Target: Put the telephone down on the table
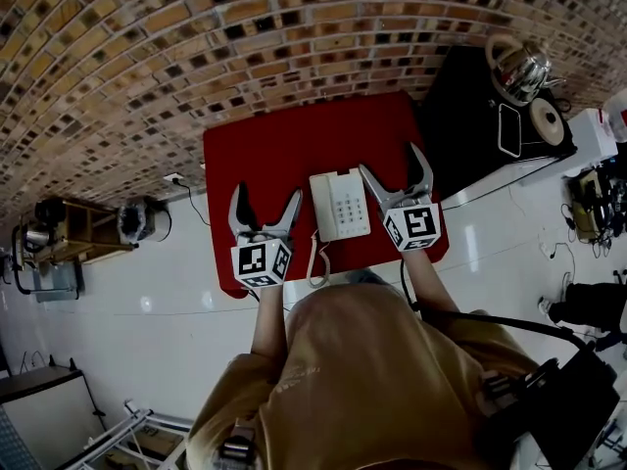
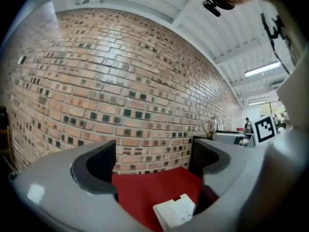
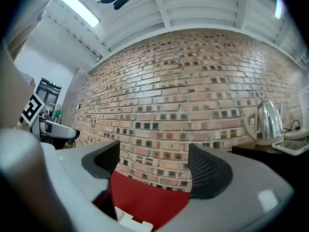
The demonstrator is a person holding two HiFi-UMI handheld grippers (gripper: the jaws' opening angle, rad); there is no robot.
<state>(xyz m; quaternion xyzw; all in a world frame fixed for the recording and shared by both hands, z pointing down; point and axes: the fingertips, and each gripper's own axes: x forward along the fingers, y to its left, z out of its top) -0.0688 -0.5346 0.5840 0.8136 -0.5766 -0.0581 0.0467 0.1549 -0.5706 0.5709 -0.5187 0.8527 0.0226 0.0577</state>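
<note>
Item: telephone [image 1: 340, 205], white, keypad facing up. I log it as lying flat on the red bench.
Item location: toward the near edge of the red bench [image 1: 294, 140]. In the head view it sits between the two claws, and neither touches it.
Cord: a coiled cord [image 1: 315, 260] loops from the telephone's near left corner down to the bench's near edge.
Left claw: on the left claw [image 1: 267, 194] I read the jaws as standing wide apart with nothing between the pads. In the left gripper view the gap shows only red bench top and brick wall. A white corner of the telephone [image 2: 175, 211] lies low and to the right.
Right claw: the right claw [image 1: 390, 160] also has its jaws wide apart and is empty. In the right gripper view a white edge of the telephone [image 3: 133, 221] shows low and left, below the gap rather than in it.
Claw position: both claws are held clear of the bench top, one on each side of the telephone, and both point toward the wall.
Marker cubes: one sits at the rear of each claw, facing the head camera.
Backdrop: a brick wall [image 1: 196, 37] stands directly behind the red bench.
Adjacent unit: a black bench [image 1: 470, 125] just right of the red one carries a metal kettle [image 1: 519, 67].
Floor: white and glossy [image 1: 147, 282].
</note>
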